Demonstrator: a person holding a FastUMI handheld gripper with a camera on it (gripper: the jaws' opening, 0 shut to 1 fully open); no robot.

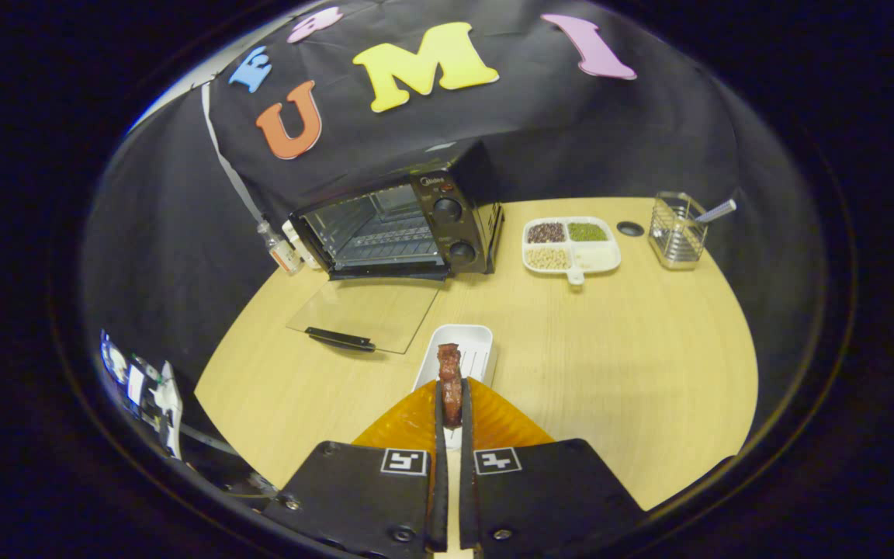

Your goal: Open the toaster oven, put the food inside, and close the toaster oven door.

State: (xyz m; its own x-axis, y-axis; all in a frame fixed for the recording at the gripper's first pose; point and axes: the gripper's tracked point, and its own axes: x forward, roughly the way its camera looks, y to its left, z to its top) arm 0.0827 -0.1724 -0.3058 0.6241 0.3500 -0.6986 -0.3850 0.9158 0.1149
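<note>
Food, a dark reddish strip, is clamped between both fingers of the gripper, its long axis running straight ahead and its free end projecting over the white tray just beyond the fingertips. Farther on and slightly left of the finger line, the toaster oven is seen with its glass door folded flat on the table, handle nearest. The open cavity is judged to face the strip's leading end.

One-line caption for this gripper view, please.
Gripper shut on a piece of meat above the white tray, facing the toaster oven, its door open.
</note>
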